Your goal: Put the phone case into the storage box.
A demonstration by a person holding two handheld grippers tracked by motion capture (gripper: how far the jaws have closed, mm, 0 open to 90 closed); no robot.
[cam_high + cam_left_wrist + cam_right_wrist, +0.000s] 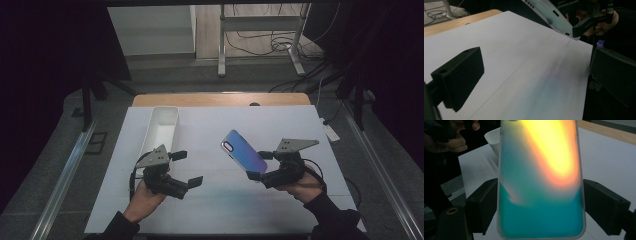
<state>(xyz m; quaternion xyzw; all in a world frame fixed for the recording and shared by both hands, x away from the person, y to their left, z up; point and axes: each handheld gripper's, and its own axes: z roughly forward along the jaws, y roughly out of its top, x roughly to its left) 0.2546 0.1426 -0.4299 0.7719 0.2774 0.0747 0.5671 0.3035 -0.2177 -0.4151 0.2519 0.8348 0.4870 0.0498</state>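
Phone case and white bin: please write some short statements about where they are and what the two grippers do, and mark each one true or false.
1. The right gripper holds the phone case by its two long edges. True.
2. The phone case lies flat on the table. False: it is lifted and tilted above the white sheet.
3. The left gripper is open and holds nothing. True.
4. The white bin has the phone case inside. False: the bin looks empty, and the case is in the right gripper.
5. The white bin stands on the person's left side of the table. True.
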